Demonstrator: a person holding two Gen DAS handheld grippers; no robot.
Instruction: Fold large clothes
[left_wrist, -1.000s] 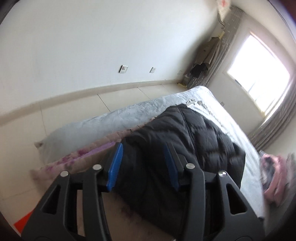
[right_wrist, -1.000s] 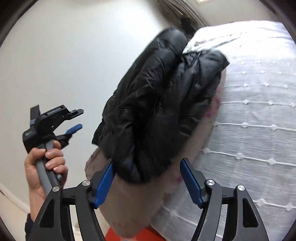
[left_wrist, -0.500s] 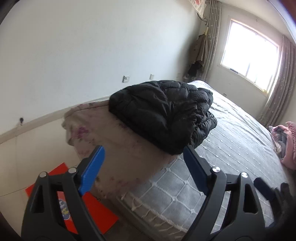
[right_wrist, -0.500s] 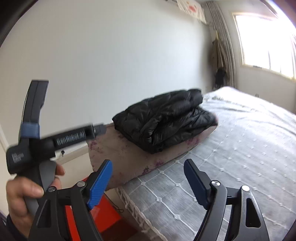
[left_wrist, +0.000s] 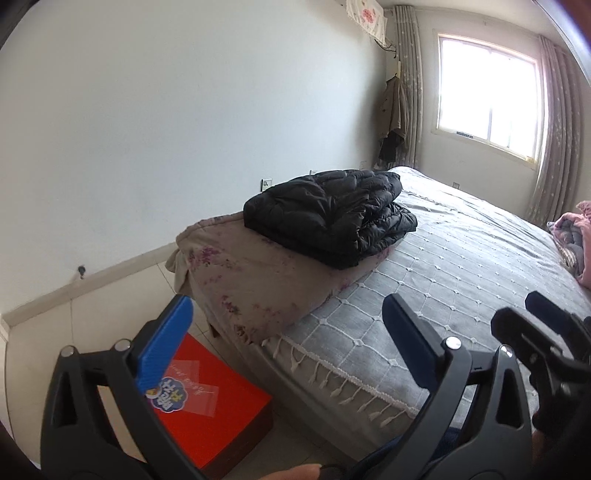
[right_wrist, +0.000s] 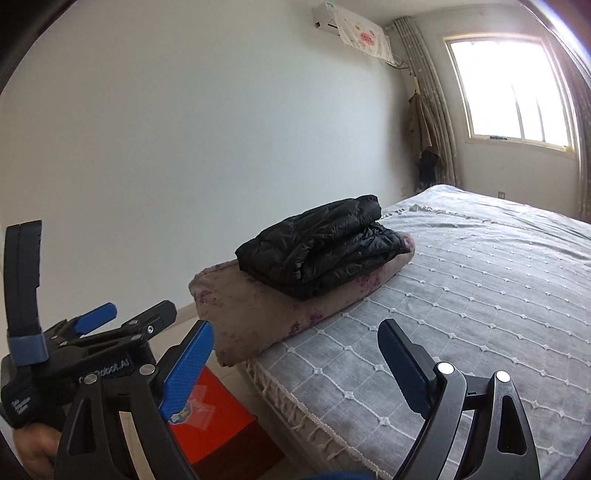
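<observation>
A black puffer jacket (left_wrist: 332, 214) lies folded in a thick stack on a floral pillow (left_wrist: 255, 273) at the near left corner of the bed; it also shows in the right wrist view (right_wrist: 321, 245). My left gripper (left_wrist: 284, 332) is open and empty, held back from the bed's edge, well short of the jacket. My right gripper (right_wrist: 295, 354) is open and empty too, at a similar distance. The left gripper's body shows at the lower left of the right wrist view (right_wrist: 85, 343).
The bed has a grey quilted cover (left_wrist: 461, 266) with a fringed edge. A red box (left_wrist: 214, 398) sits on the floor by the bed's corner. Pink clothes (left_wrist: 576, 236) lie at the bed's right. A window (left_wrist: 487, 99), curtains and a hanging coat (left_wrist: 393, 107) stand at the far wall.
Both grippers have let go of the jacket and pulled back and away from the bed. The jacket stays folded on the pillow.
</observation>
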